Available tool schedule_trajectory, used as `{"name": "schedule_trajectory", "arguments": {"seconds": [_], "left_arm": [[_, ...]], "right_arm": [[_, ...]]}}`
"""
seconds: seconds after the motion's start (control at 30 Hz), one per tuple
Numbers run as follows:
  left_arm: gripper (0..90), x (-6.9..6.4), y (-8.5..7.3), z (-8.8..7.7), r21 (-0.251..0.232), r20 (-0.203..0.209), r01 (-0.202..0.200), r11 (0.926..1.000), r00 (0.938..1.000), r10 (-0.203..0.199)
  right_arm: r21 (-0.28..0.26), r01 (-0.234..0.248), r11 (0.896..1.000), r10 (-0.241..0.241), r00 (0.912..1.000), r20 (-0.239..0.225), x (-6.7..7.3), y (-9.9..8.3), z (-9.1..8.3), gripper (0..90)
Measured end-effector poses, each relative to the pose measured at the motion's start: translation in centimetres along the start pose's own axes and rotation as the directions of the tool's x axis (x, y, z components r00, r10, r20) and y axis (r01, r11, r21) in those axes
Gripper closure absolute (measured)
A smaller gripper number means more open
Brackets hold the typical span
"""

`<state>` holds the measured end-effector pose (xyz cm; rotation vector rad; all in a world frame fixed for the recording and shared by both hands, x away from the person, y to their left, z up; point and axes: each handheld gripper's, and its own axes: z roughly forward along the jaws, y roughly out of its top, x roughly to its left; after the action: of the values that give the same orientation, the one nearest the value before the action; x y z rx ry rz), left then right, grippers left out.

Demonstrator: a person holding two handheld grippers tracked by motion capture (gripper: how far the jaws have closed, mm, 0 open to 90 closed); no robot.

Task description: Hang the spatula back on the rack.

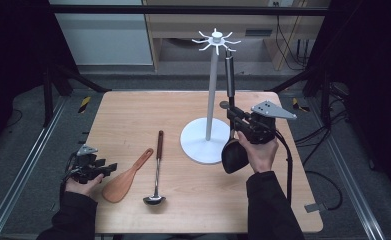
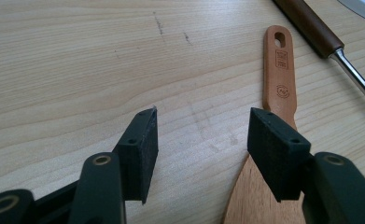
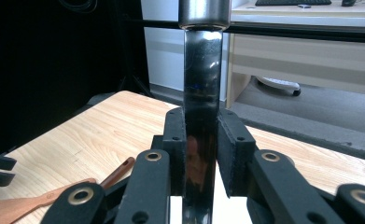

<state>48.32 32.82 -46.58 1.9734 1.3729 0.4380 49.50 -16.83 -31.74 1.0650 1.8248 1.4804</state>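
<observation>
My right gripper (image 1: 234, 116) is shut on the shiny dark neck of a black serving spoon (image 1: 234, 156), holding it upright beside the white hook stand (image 1: 211, 90). The spoon's grey handle rises to just under the stand's hooks (image 1: 216, 39); I cannot tell whether it hangs on one. In the right gripper view both pads of the gripper (image 3: 201, 135) press the spoon's neck (image 3: 201, 93). My left gripper (image 1: 110, 168) rests low at the table's left edge, open (image 2: 201, 135), nothing between its pads. A wooden spatula (image 1: 128, 177) lies just right of it (image 2: 278, 70).
A metal ladle (image 1: 157, 165) with a brown handle (image 2: 311, 28) lies on the wooden table (image 1: 133, 115) between the spatula and the stand's round base (image 1: 195, 145). Dark frame rails run along both sides of the table.
</observation>
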Motion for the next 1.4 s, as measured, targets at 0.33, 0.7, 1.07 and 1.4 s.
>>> {"name": "schedule_trajectory", "arguments": {"seconds": [0.33, 0.7, 1.07, 1.4], "left_arm": [[43.4, 0.0, 0.0, 0.1, 0.001, 0.001, -0.001, 1.0, 1.0, 0.001], [43.4, -0.2, 0.0, 0.0, 0.002, 0.002, -0.008, 1.0, 1.0, 0.008], [43.4, -0.2, 0.1, 0.0, 0.001, 0.003, -0.01, 0.9999, 0.9999, 0.01], [43.4, -0.2, 0.0, 0.1, 0.002, 0.004, -0.008, 1.0, 1.0, 0.008]], "right_arm": [[-0.006, -0.003, 1.0, 0.003, 0.9999, -0.014, -0.4, -0.4, 0.4, 75.1], [-0.016, -0.006, 1.0, 0.005, 0.9994, -0.034, -0.4, -0.7, 0.9, 74.9], [-0.036, 0.011, 0.999, -0.012, 0.9999, -0.011, -0.4, -1.0, 1.3, 74.8], [-0.044, 0.029, 0.999, -0.029, 0.9996, 0.006, -0.5, -1.0, 2.1, 74.8]]}}
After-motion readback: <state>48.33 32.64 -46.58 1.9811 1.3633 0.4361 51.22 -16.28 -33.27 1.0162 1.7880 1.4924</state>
